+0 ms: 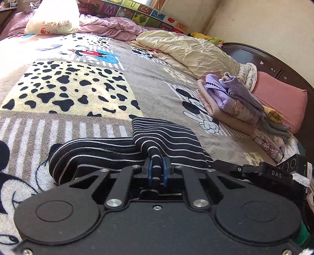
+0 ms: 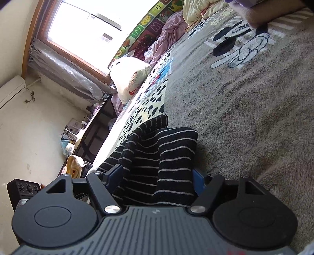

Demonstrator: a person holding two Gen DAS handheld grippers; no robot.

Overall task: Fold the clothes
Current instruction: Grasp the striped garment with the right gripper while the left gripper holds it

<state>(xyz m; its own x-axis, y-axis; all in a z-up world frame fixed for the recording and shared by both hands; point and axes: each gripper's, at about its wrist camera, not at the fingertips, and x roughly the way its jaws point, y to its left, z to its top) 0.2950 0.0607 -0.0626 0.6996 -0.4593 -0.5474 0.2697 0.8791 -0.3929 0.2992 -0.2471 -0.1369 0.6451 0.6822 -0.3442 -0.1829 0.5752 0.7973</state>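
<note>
around: stack of folded clothes (image 1: 233, 102) and pink pillow (image 1: 280, 104) lie to the right on the bed (image 1: 153, 82); white bag (image 1: 53, 17) far back | garment: black striped garment (image 1: 164, 137), bunched, on the bed | left tool (image 1: 157, 170) pinching it; right tool (image 2: 157, 176) spread wide around its fold

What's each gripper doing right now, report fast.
Left gripper: shut on the striped garment.
Right gripper: fingers wide apart, striped garment bunched between them; firm grip cannot be told.

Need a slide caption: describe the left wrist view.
Left gripper pinches a bunched fold of the striped garment above the cartoon blanket.
</note>
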